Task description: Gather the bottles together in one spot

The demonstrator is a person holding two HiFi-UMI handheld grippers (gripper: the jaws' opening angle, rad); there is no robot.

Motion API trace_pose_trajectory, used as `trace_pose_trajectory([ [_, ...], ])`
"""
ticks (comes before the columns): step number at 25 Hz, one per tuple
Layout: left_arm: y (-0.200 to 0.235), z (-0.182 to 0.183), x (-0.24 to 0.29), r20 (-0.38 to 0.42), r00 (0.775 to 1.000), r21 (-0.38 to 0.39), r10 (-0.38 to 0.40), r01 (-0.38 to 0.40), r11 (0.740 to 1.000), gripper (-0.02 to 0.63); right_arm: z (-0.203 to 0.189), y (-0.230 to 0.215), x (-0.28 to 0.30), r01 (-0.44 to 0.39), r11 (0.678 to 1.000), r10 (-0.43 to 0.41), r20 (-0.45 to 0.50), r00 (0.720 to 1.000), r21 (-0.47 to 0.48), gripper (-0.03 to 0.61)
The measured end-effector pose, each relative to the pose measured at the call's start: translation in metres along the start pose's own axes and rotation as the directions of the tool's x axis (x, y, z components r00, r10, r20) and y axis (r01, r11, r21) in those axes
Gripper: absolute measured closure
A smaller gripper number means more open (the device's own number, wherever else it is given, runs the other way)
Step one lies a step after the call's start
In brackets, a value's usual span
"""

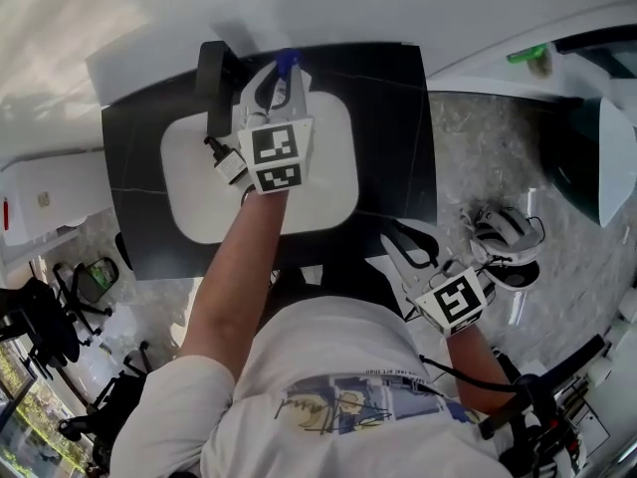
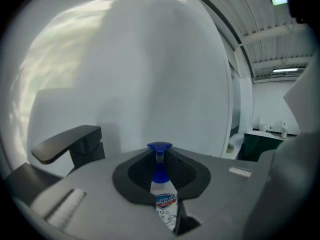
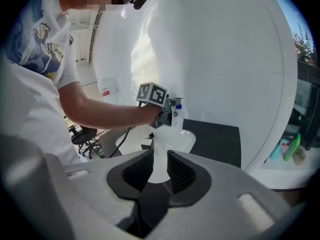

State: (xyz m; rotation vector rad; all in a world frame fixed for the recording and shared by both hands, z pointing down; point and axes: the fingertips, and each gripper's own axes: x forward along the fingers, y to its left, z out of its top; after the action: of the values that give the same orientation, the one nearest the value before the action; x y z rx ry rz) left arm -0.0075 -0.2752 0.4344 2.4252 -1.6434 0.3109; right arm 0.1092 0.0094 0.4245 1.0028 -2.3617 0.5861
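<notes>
white plastic bottle with a blue cap point(image 2: 165, 204) sits clamped between the fingers of the left gripper point(image 2: 160, 156). the pads are pressed on its upper body and the cap stands just past the fingertips. in the right gripper view it reads roughly upright. right gripper point(image 3: 159, 156): fingers slightly apart, nothing between them. below the left fingers lies a white oval basin point(image 1: 189, 167) set in a black counter point(image 1: 398, 118). a black tap point(image 1: 211, 78) is just left of the fingers. a green bottle point(image 3: 291, 148) stands well to their right. recommendation: keep the squeeze even, carry clear of the tap, and set the base flat on the counter, not in the basin, before releasing. the gathering spot cannot be determined.
</notes>
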Motion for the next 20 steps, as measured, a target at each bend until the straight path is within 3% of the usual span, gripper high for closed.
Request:
trace_pose_trajectory([
  [10,0.017,0.03,0.018,0.083,0.995,-0.028,0.058,-0.056,0.998,0.574,-0.001,-0.011,-0.006,-0.002,1.0,0.002,-0.024,1.0,-0.007,0.494],
  [20,0.026,0.022,0.023,0.152,0.983,-0.027,0.101,-0.098,0.995,0.573,-0.007,-0.026,-0.004,-0.03,1.0,0.03,-0.046,0.999,-0.005,0.494],
])
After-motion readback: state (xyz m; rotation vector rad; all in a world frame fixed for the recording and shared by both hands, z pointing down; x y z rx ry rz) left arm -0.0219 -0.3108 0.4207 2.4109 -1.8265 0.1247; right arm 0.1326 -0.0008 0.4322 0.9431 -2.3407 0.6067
